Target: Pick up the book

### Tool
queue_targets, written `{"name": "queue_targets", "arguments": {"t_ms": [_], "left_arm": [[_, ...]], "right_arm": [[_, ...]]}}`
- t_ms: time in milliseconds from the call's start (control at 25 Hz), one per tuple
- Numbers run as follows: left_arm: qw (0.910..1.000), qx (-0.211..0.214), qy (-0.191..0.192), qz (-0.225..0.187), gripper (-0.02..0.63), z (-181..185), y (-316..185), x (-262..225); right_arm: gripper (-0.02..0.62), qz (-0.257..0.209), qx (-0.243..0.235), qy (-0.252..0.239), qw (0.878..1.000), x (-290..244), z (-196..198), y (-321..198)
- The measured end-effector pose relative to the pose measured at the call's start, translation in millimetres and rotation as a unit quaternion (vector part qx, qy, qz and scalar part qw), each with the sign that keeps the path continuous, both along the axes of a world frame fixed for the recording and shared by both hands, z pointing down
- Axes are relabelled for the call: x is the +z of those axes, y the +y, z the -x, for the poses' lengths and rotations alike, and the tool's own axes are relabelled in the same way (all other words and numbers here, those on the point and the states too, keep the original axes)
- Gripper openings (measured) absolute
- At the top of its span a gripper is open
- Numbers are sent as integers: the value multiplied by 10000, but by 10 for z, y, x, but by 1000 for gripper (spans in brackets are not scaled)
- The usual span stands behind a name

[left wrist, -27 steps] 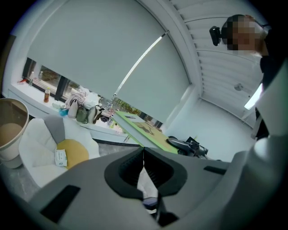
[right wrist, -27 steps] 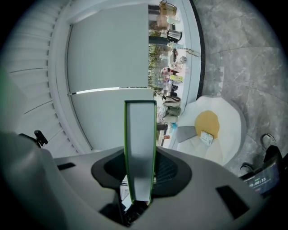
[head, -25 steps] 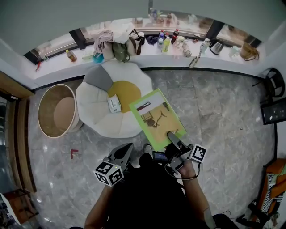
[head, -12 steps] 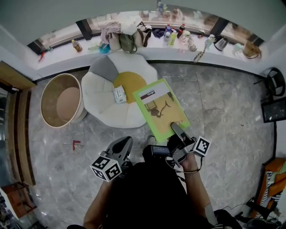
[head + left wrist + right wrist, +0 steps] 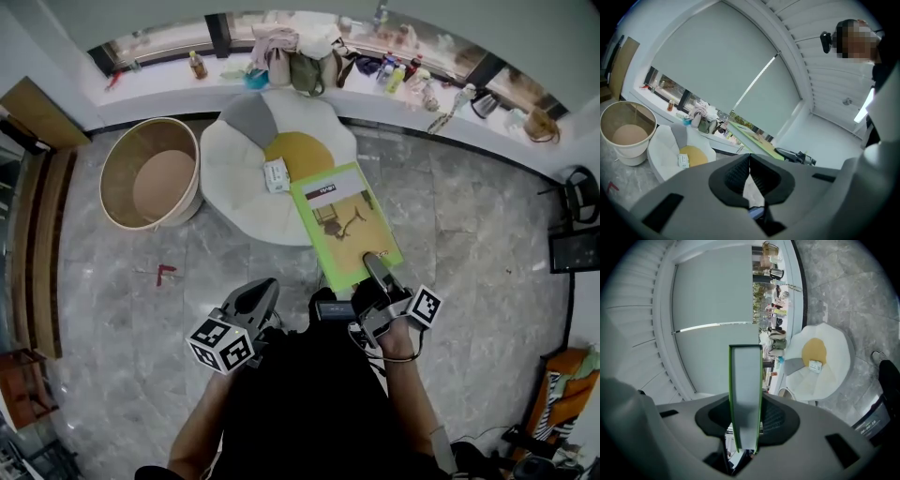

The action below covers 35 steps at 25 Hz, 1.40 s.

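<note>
Right tool (image 5: 377, 270) is pinching the green book (image 5: 343, 220) by its near edge, so it's off the floor and held out pretty much flat, partly over the white flower-shaped cushion (image 5: 234, 178). In the right gripper view the book's edge sits squarely between both pads. Left tool (image 5: 255, 302) is pressed together with nothing in it. A round basket (image 5: 114, 155) stands just beside the cushion.
</note>
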<state>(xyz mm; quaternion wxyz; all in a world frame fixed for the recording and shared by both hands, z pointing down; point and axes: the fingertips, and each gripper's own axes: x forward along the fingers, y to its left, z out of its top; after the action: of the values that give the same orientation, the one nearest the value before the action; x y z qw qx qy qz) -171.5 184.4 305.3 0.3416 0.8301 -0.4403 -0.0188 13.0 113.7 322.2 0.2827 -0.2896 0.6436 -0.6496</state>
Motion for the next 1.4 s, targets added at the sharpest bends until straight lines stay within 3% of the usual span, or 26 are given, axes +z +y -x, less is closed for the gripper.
{"name": "queue_targets", "arguments": {"t_ms": [320,720,1080,1400], "left_arm": [[9997,191,134,98,14,357,623,135],[9961,844,205,156,14,252,1038,216],[9972,737,61,57,14,-268,1142,-64],[9960,859,239,-30,14,-780,1116,-138]], "right_arm": [[149,-32,304,-8,9995,-43,254,752],[149,95,901,-64,9959,-34,101,1469],[149,-183,838,-107,9963,-368,-467,1551],[149,-273,853,-101,9959,-346,-713,1576]]}}
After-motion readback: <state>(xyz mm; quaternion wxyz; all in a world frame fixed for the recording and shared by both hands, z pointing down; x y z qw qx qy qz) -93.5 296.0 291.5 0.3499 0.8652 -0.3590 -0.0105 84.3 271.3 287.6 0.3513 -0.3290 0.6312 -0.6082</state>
